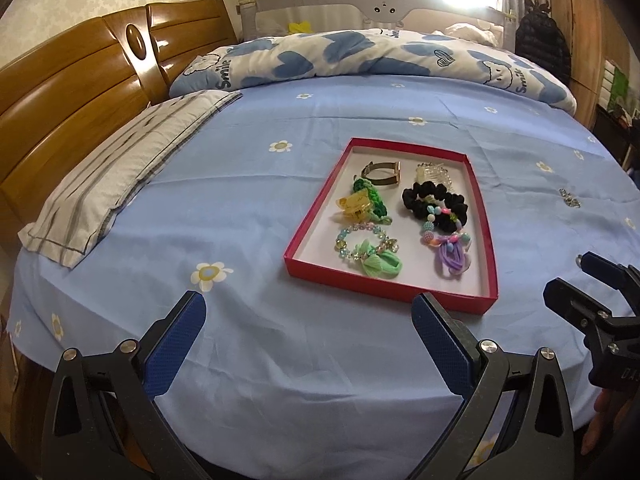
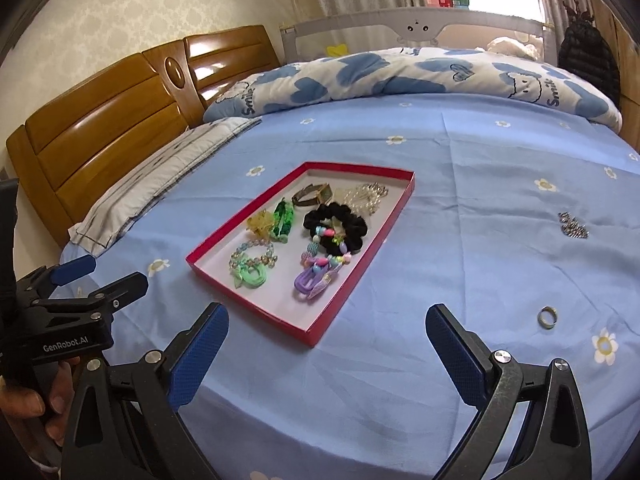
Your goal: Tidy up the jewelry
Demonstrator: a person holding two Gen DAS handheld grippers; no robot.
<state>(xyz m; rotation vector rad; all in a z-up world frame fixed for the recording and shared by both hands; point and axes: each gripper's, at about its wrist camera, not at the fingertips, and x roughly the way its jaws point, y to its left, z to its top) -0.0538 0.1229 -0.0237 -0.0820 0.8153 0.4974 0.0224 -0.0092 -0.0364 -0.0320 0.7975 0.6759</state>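
Note:
A red tray [image 1: 360, 279] [image 2: 248, 301] lies on the blue flowered bedsheet. In it are a black scrunchie [image 1: 412, 194] [image 2: 352, 220], a green hair tie [image 1: 380, 266], a purple hair tie [image 2: 308, 282], a yellow claw clip [image 1: 354, 204], a clear comb [image 2: 364, 196] and a metal cuff [image 1: 382, 174]. A small ring [image 2: 547, 317] and a silver chain piece [image 2: 574, 225] [image 1: 569, 198] lie loose on the sheet, right of the tray. My left gripper [image 1: 308, 304] [image 2: 116, 270] hangs open before the tray's near edge, holding nothing. My right gripper [image 2: 327, 316] [image 1: 570, 274] is open too, above bare sheet between tray and ring.
A striped pillow [image 1: 120, 184] lies at the left by the wooden headboard [image 1: 72, 92]. A folded blue-heart quilt [image 1: 360, 56] runs across the far side, with a bed rail behind it. A black jacket [image 2: 588, 60] hangs at far right. A hand [image 2: 40, 396] grips the left tool.

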